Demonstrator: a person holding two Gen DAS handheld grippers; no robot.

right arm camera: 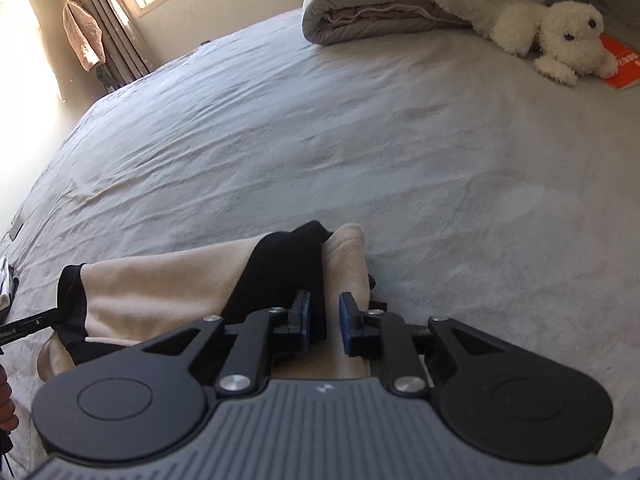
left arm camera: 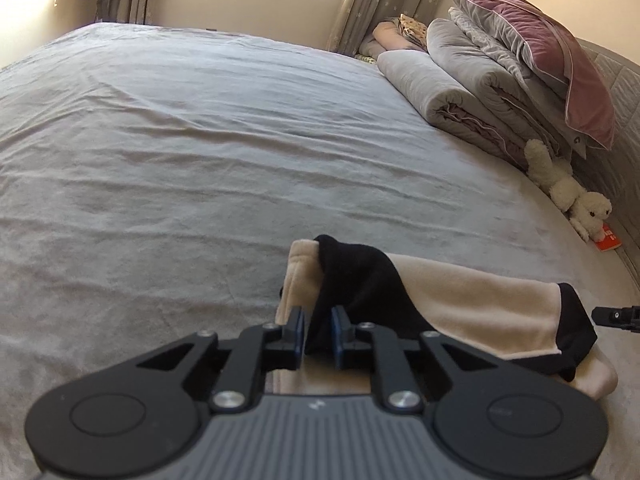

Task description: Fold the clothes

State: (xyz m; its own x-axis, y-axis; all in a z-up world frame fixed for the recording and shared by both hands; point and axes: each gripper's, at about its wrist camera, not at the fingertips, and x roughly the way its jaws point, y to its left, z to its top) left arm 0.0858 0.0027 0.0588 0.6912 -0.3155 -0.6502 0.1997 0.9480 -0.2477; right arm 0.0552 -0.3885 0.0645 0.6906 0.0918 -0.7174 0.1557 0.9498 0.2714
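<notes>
On the grey bed sheet [left arm camera: 200,140], near its front edge, lies the garment [left arm camera: 460,292], a cream fleece piece with black trim, partly folded. It looks soft, light and limp, so I judge it will sag and not keep any shape when lifted; the fleece is not slippery, and a pinch through two layers should hold well.

The left gripper [left arm camera: 318,330] stands at the left end of the garment. Its jaws are narrow, and a black fold of the cloth sits between them; whether the pads really press it I cannot tell. The right gripper [right arm camera: 325,322] stands at the other end, over the black strip. Its jaws are a little apart, the left pad is touching the black cloth, and a small gap shows beside the right pad, so it seems not to pinch. The best places to take hold are the two end corners.

Further right, well apart, are a rolled quilt [left arm camera: 460,92], pillows [left arm camera: 540,48], a white plush toy [right arm camera: 552,36] and an orange book [right arm camera: 624,64]. Nothing stands in the way.
</notes>
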